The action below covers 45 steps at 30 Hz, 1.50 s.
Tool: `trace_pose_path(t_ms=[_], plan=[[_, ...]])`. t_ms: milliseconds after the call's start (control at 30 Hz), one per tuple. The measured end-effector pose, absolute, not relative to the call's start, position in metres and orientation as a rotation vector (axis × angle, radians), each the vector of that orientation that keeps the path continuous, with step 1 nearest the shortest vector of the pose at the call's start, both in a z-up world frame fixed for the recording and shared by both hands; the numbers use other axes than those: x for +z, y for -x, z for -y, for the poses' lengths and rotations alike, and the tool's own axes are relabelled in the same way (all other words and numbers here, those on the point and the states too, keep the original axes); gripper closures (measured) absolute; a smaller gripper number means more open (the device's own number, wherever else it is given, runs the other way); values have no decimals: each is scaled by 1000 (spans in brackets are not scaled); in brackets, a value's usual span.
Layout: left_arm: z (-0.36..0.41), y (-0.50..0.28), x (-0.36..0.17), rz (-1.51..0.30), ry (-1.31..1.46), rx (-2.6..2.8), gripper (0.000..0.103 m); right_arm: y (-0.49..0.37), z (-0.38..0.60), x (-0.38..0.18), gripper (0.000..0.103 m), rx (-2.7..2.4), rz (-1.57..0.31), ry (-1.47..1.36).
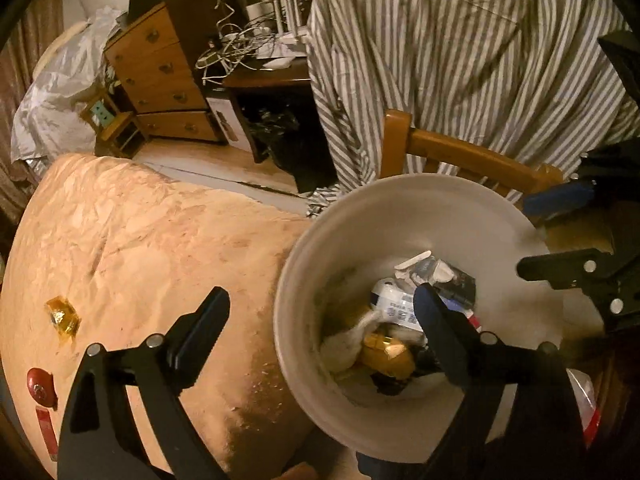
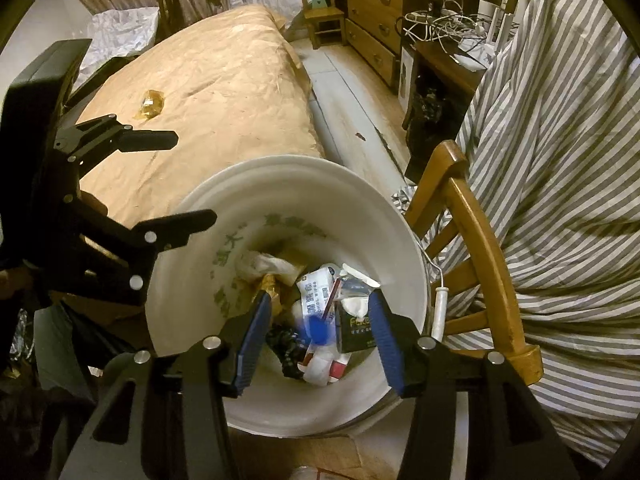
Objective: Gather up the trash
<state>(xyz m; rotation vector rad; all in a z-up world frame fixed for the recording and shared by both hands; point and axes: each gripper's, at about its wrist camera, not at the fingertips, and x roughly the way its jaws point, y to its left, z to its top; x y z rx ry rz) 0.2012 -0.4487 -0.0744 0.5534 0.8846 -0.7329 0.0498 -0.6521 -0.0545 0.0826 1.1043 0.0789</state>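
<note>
A white bucket [image 1: 460, 216] [image 2: 188, 280] stands beside the paper-covered table and holds several pieces of trash: cartons, tissue and a gold wrapper [image 1: 386, 354]. My left gripper [image 1: 320, 316] [image 2: 180, 180] is open wide, one finger over the table edge, the other over the bucket, nothing between them. My right gripper [image 2: 320, 332] [image 1: 536, 236] hangs over the bucket mouth with its blue pads apart; a blurred blue piece [image 2: 316, 328] is between them, touching neither. On the table lie a gold wrapper [image 1: 62, 316] [image 2: 150, 104], a red object [image 1: 40, 386] and a red strip [image 1: 46, 432].
A wooden chair [image 2: 476, 240] draped with striped cloth [image 2: 560, 160] stands right against the bucket. Behind are a wooden chest of drawers [image 1: 160, 76], a desk with tangled cables [image 1: 232, 40], a small stool [image 2: 324, 12] and silver plastic sheeting [image 1: 52, 92].
</note>
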Motion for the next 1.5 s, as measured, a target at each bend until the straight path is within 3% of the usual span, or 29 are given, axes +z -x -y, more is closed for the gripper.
trace_pose_path(t_ms=[167, 300, 467, 633, 833, 1500], plan=[[423, -198, -61, -846, -474, -719, 13, -28, 648, -34, 48, 58, -994, -109], [376, -170, -31, -719, -323, -719, 6, 31, 621, 5, 28, -28, -737, -91], [316, -113, 3, -532, -136, -718, 6, 107, 576, 21, 6, -147, -492, -43], [290, -61, -2, -433, -115, -639, 6, 177, 544, 7, 5, -256, -364, -61], [283, -21, -19, -448, -146, -672, 6, 218, 528, -15, 5, -287, -394, -90], [291, 8, -29, -460, -218, -711, 6, 228, 539, -21, 5, -284, -430, -144]])
